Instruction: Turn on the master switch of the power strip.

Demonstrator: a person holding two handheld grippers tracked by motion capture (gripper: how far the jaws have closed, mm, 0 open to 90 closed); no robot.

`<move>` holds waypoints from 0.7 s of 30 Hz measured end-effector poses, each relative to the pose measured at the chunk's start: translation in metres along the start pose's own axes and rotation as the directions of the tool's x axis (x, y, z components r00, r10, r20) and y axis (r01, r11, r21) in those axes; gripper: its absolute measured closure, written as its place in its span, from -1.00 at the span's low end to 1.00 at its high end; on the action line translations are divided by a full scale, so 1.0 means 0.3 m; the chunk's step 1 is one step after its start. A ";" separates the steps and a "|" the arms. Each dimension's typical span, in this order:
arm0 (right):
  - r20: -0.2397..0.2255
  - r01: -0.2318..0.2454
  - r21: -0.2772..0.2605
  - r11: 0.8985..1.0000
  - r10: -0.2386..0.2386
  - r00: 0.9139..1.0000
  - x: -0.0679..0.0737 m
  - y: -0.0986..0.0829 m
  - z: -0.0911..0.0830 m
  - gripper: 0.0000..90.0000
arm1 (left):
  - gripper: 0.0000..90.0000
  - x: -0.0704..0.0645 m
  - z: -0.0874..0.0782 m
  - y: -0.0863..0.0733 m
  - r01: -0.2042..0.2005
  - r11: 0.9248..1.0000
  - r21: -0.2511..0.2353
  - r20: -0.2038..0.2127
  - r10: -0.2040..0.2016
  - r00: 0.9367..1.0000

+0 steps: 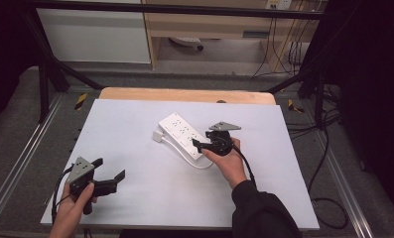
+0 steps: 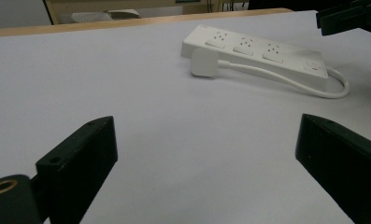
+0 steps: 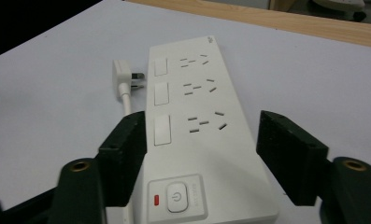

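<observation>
Down at the bench's near left corner, the left gripper (image 1: pixel 109 179) waits in a person's hand, its fingers (image 2: pixel 75 158) spread wide with nothing between them, pointed across the bare white top toward the middle. Farther in, at the centre of the bench (image 1: pixel 135 198), the right gripper (image 1: pixel 198 145) has its fingers (image 3: pixel 127 140) parted on either side of the switch end of a white power strip (image 1: pixel 182 134), one finger beside each long edge; whether they press the casing cannot be told, and no firm grip appears to have been taken. By that reading, the job stands at its opening: the approach is made, while closing on the strip and any lifting or moving are still to come. The strip lies flat, running diagonally toward the far edge, with three socket groups, a rectangular panel beside each, and a power button (image 3: pixel 176 198) with a small red mark at the near end. Its white cord (image 2: pixel 286 79) loops out of that end and runs along the strip's side to the plug (image 1: pixel 158 136), which rests unplugged on the bench just beside the strip's far end.
</observation>
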State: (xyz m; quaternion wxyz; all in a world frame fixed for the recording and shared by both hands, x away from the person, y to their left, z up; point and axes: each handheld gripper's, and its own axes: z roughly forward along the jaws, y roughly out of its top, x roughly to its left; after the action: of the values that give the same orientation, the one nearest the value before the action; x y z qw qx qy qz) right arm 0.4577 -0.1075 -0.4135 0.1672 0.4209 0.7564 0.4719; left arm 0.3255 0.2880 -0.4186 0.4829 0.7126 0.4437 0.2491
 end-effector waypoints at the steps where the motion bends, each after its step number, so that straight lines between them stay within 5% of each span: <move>1: -0.002 -0.006 0.003 1.000 0.006 1.000 -0.001 0.002 -0.002 -0.37 | -0.88 0.000 0.000 0.000 -0.001 1.000 0.000 0.000 0.001 1.000; 11: 0.023 -0.022 -0.011 1.000 0.022 1.000 -0.028 0.014 -0.032 -0.79 | -0.87 -0.001 -0.001 -0.001 0.002 1.000 0.001 0.002 -0.002 1.000; 21: 0.093 -0.036 -0.051 0.998 0.040 0.995 -0.060 0.029 -0.078 -0.80 | -0.87 -0.001 -0.001 -0.002 0.003 1.000 0.007 0.002 -0.003 1.000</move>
State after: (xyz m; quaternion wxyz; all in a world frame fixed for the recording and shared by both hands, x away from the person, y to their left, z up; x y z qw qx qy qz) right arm 0.4573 -0.1336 -0.3971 0.2038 0.4527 0.7278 0.4730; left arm 0.3251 0.2878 -0.4189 0.4815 0.7139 0.4450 0.2461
